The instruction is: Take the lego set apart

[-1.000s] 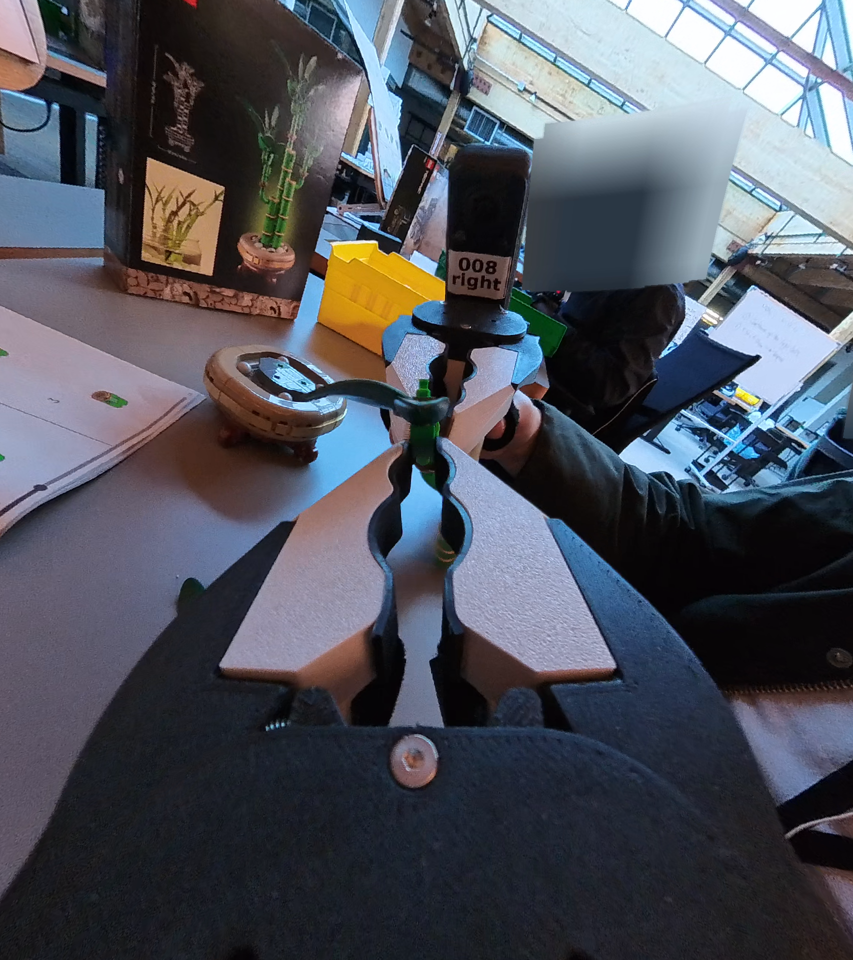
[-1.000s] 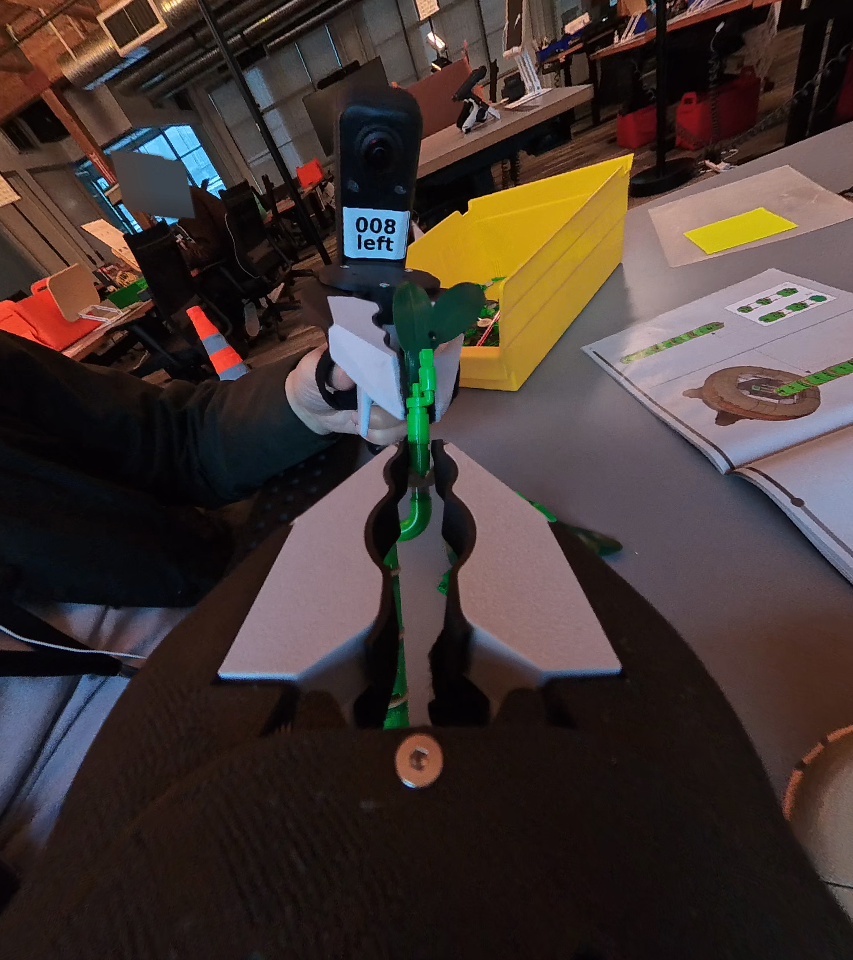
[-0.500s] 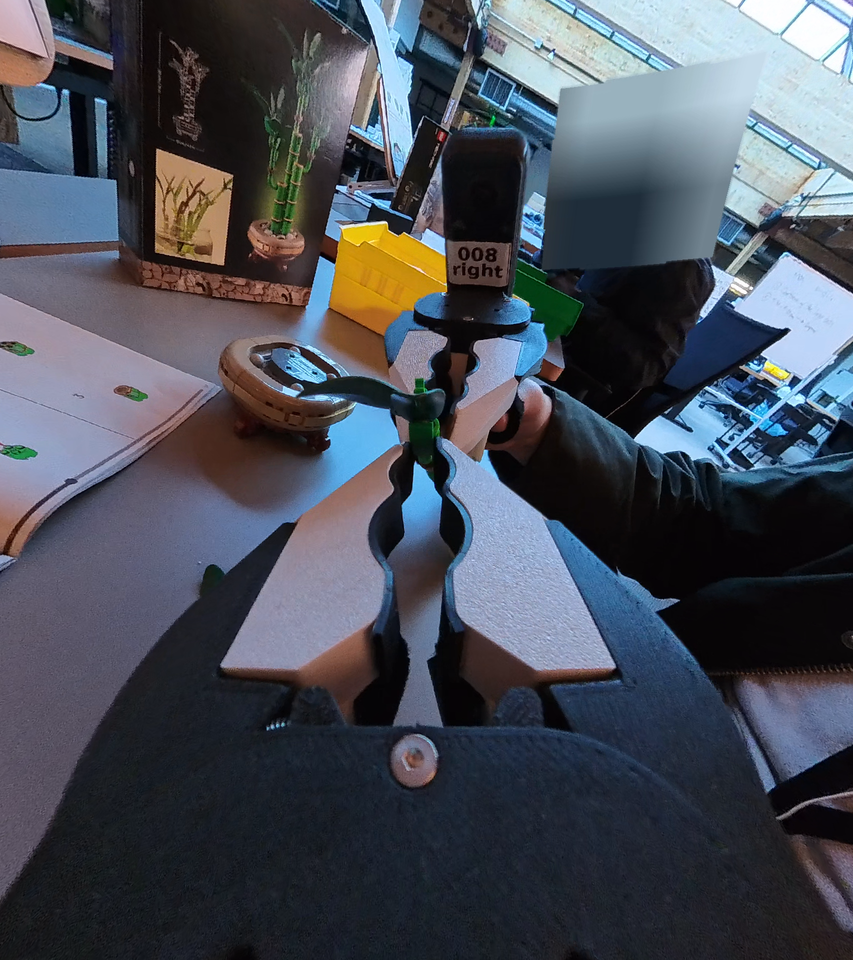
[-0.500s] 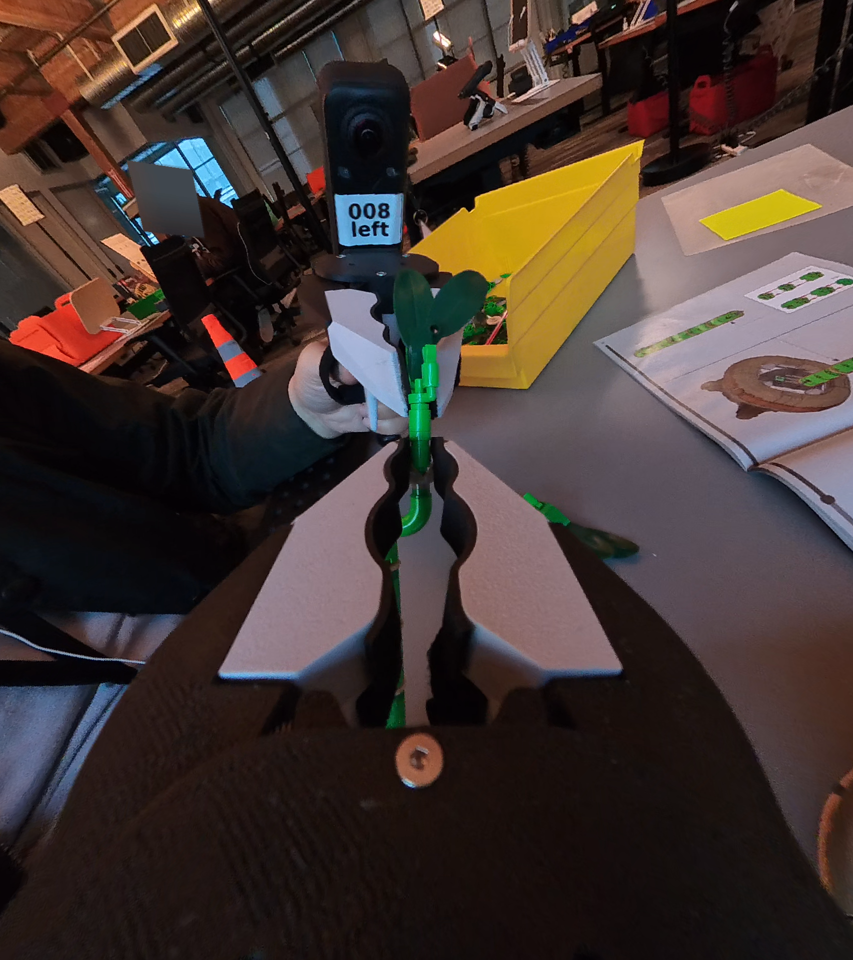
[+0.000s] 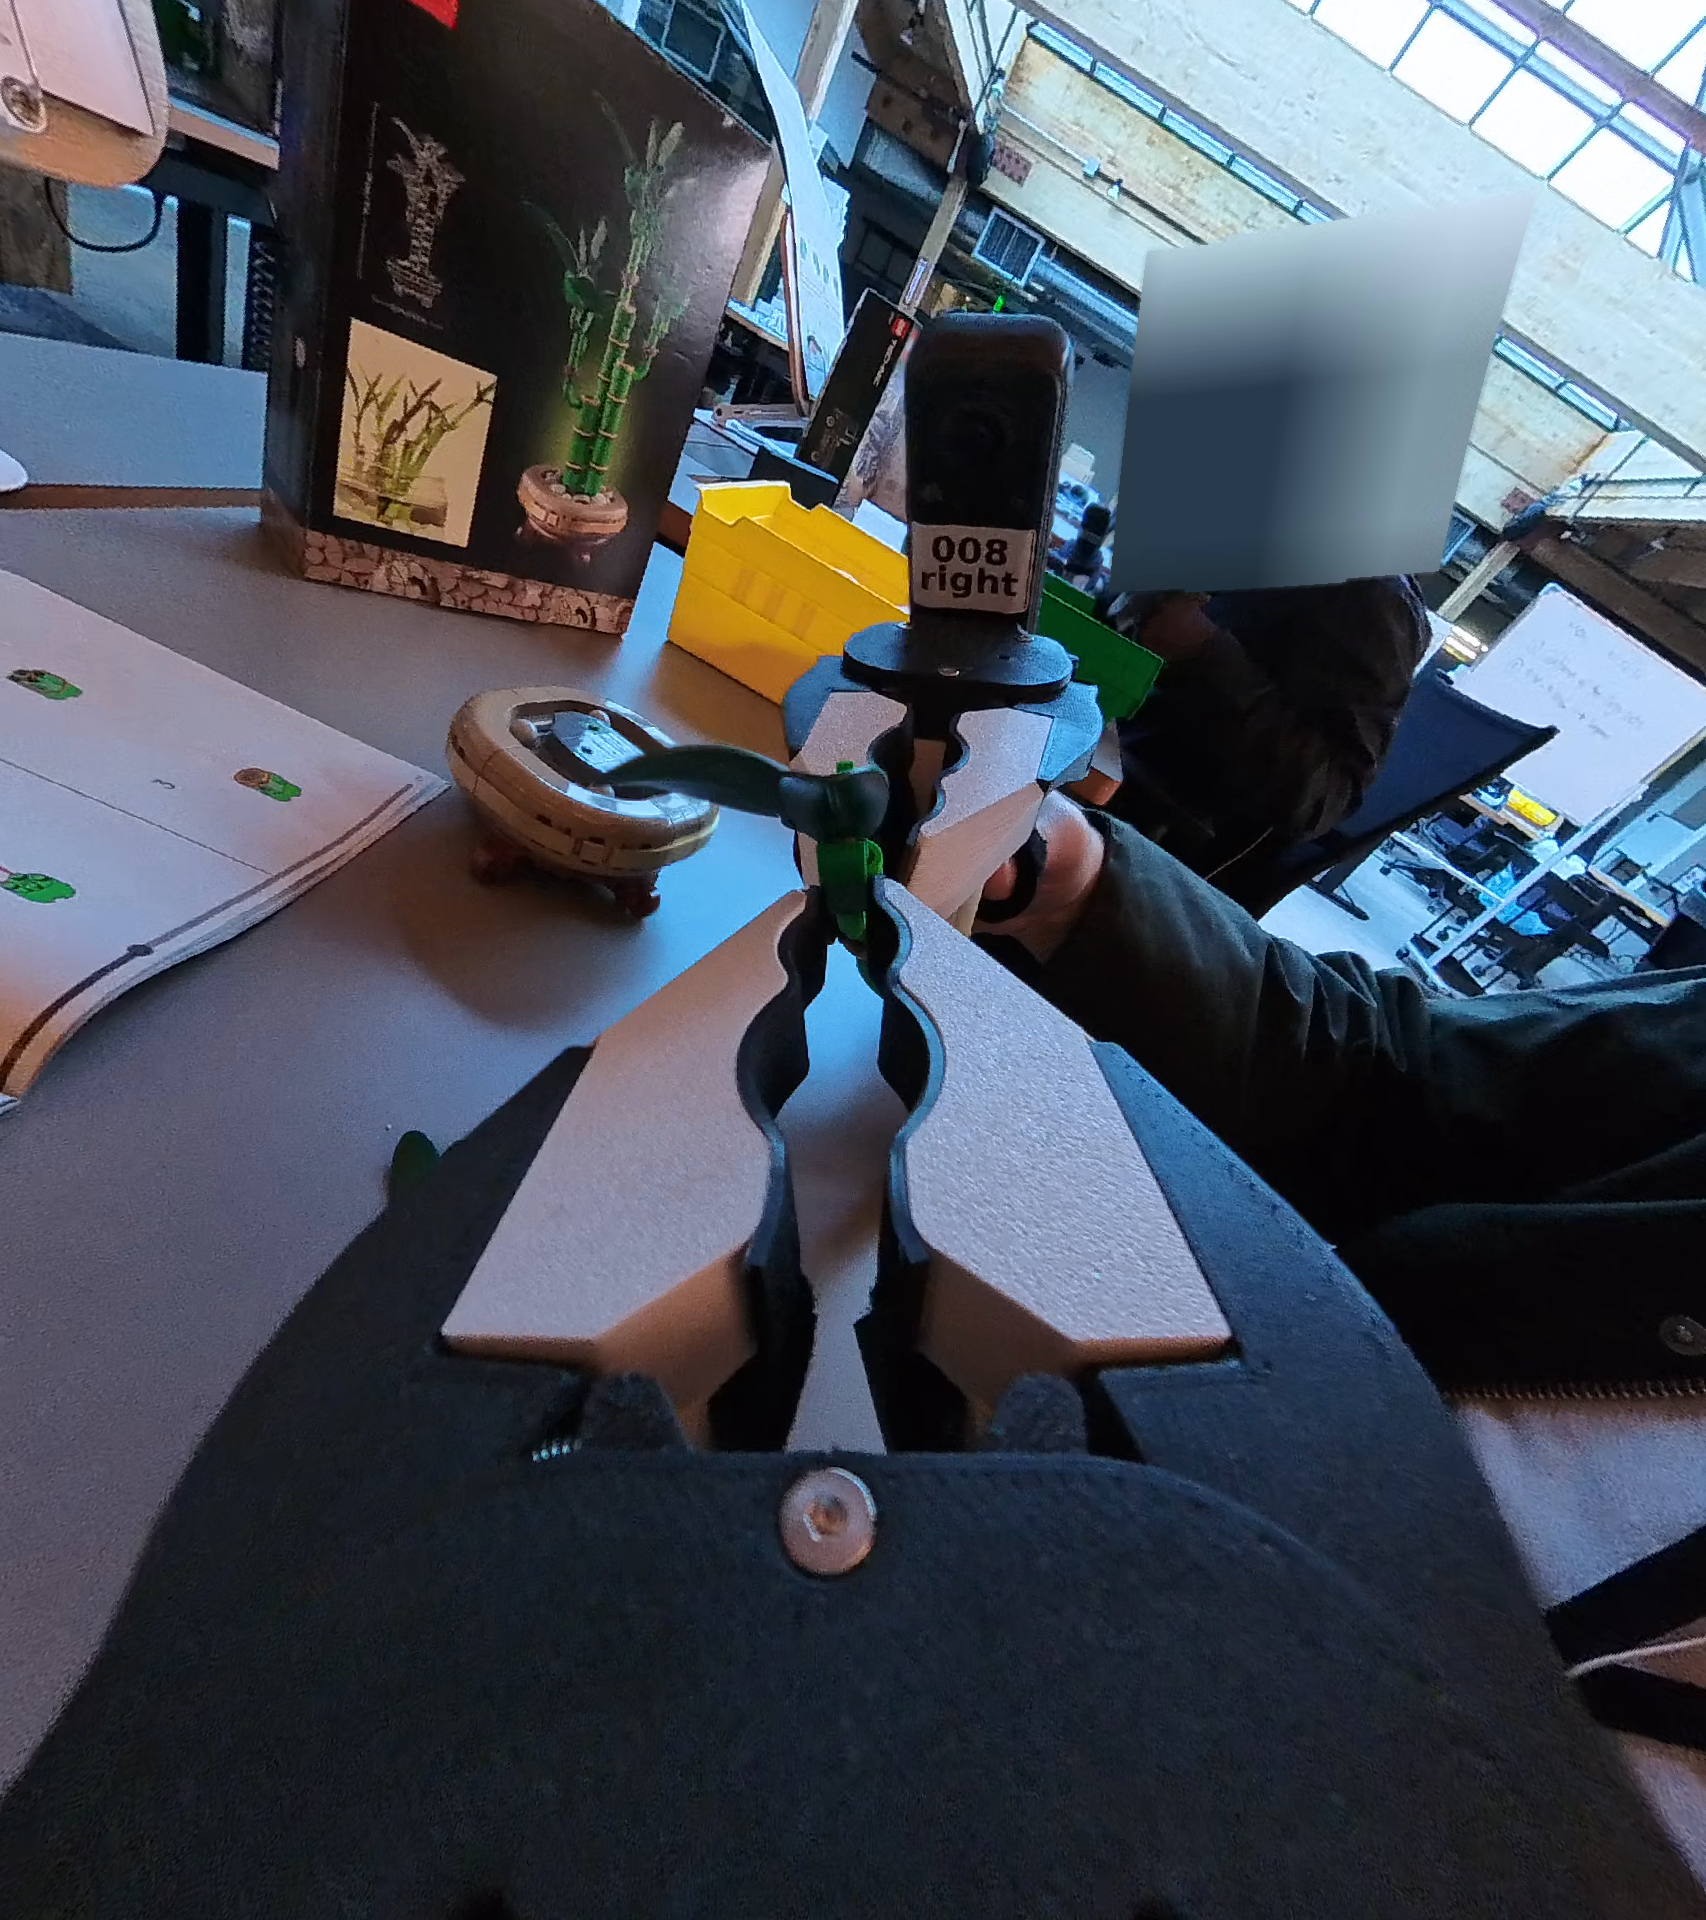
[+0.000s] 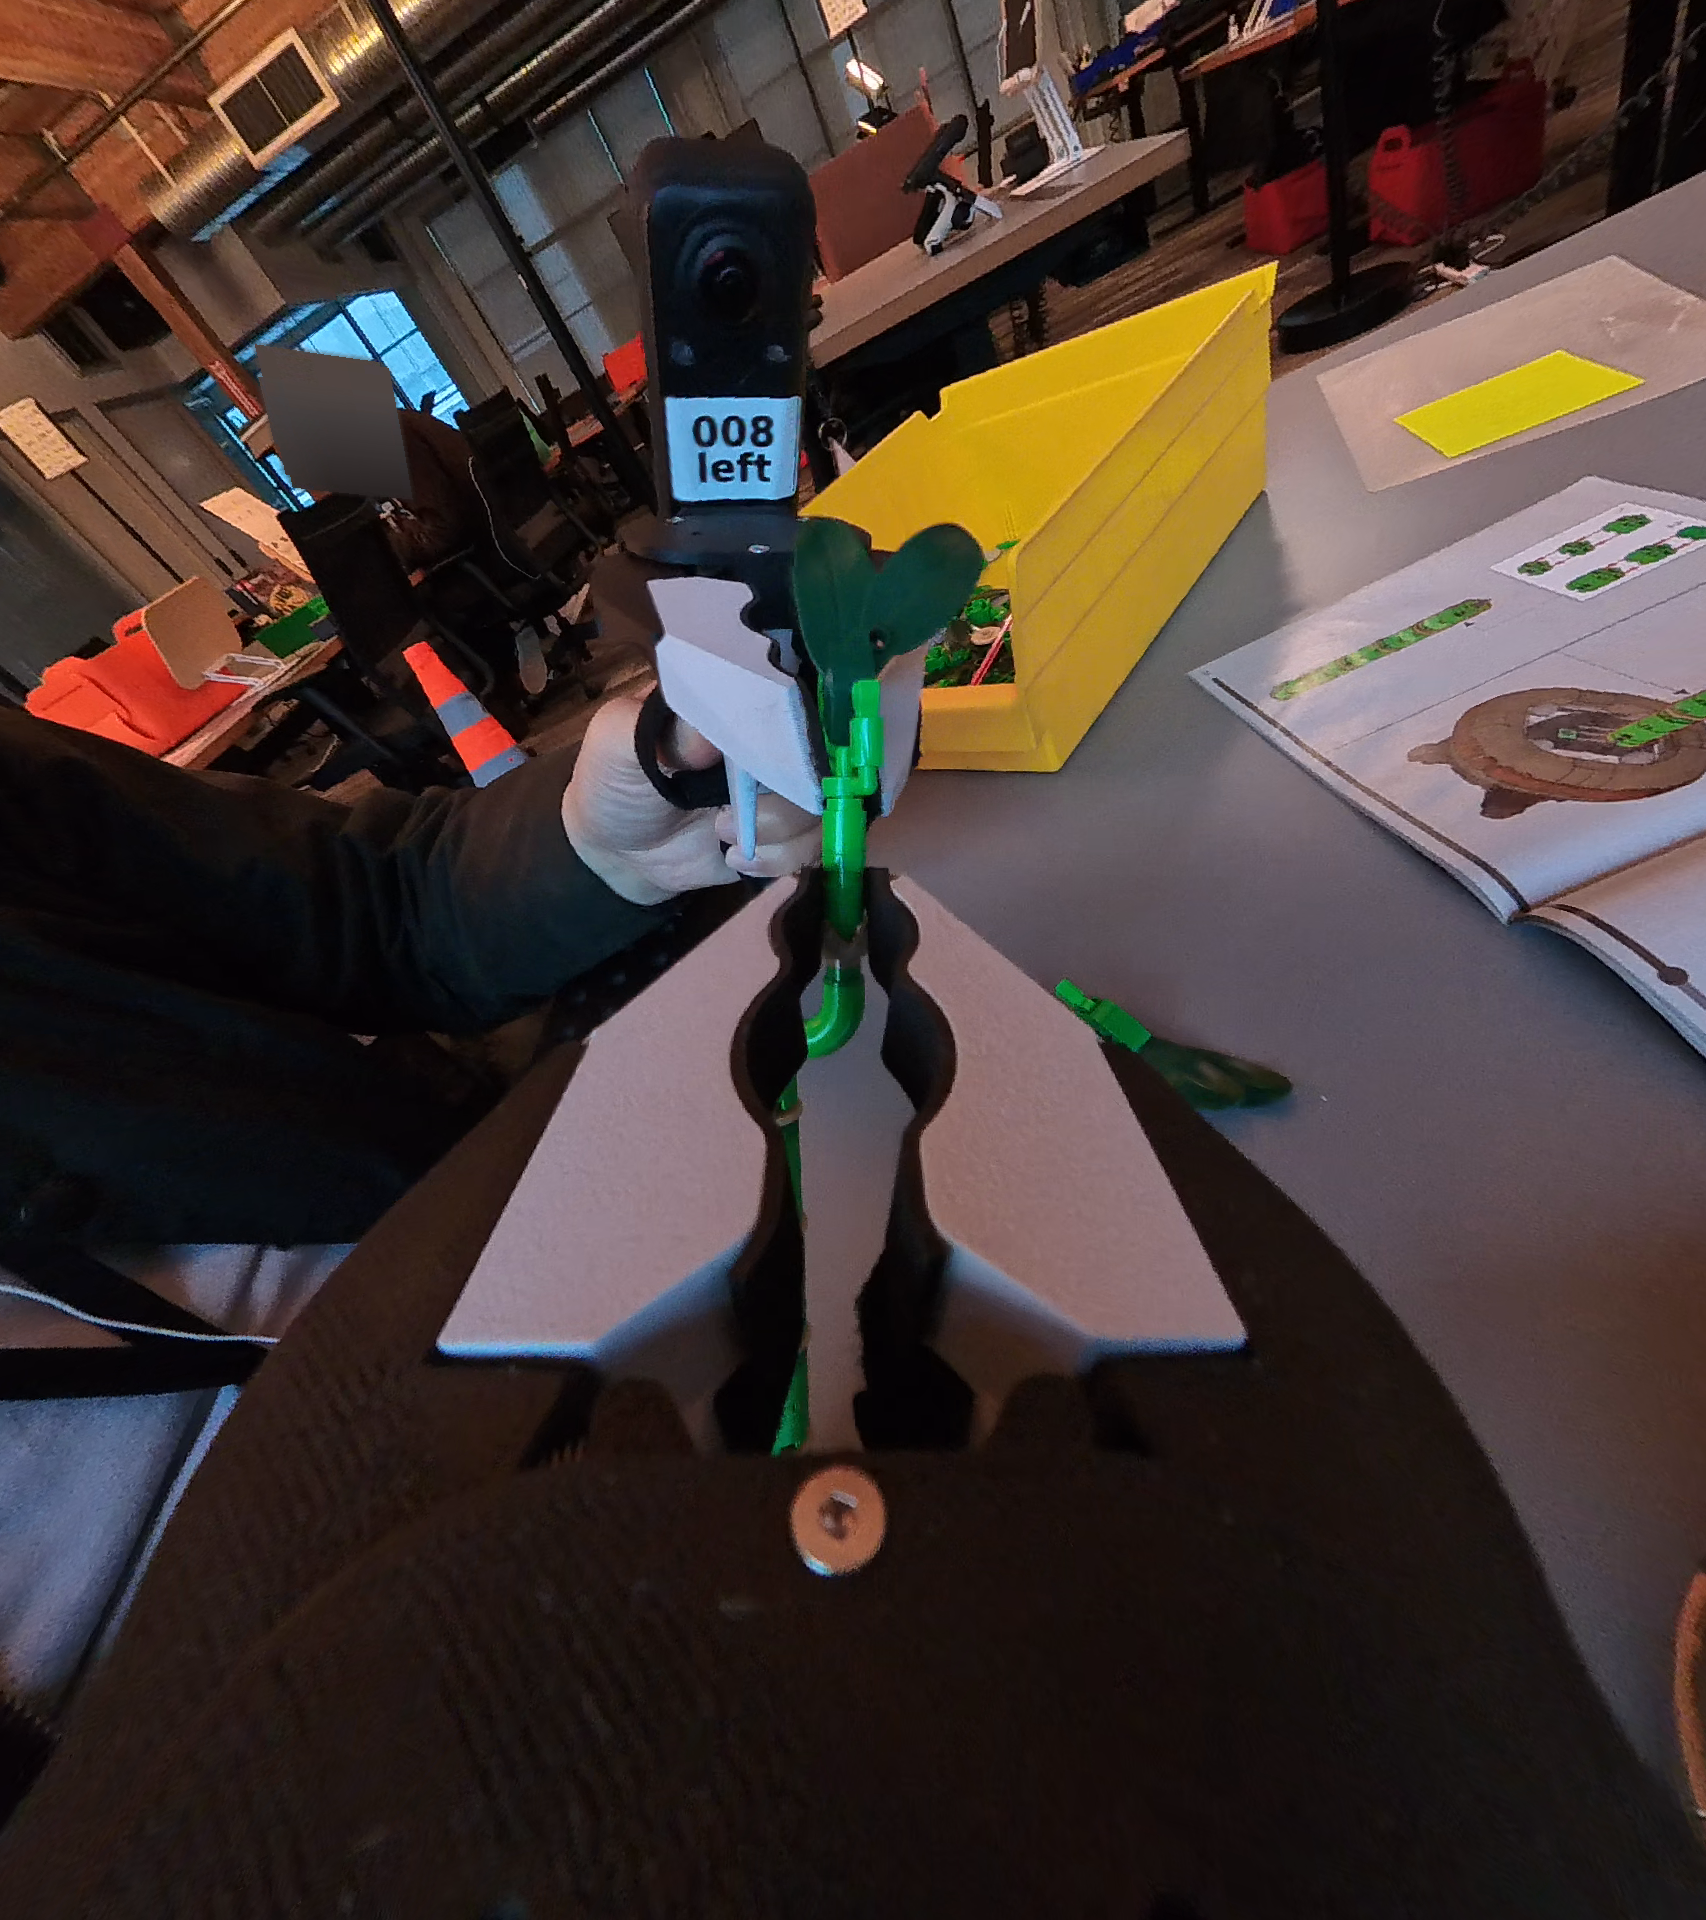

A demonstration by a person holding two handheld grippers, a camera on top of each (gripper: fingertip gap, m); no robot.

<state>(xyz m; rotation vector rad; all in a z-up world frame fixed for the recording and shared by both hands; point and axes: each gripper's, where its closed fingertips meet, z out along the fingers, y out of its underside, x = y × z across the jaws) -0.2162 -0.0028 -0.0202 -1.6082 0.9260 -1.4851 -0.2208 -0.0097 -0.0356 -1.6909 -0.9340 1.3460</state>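
Grey tabletop (image 5: 205,1195) is seen in a workshop hall, bearing a dark set box (image 5: 506,343), an open instruction booklet (image 5: 80,821), a yellow bin (image 6: 1098,520) and a round tan lego base (image 5: 568,800). Above it, a green lego stalk (image 6: 844,831) is clamped at its lower stem by the right gripper (image 6: 841,883), while its clip section is pinched by the left gripper (image 5: 847,914). Its dark leaves (image 6: 880,603) stand free.

Bare desk (image 5: 153,1195) lies between the open booklet (image 5: 80,831) at the left edge and the round tan base (image 5: 568,790). Behind, the tall box (image 5: 475,343) and yellow bin (image 5: 776,592) block the far edge.
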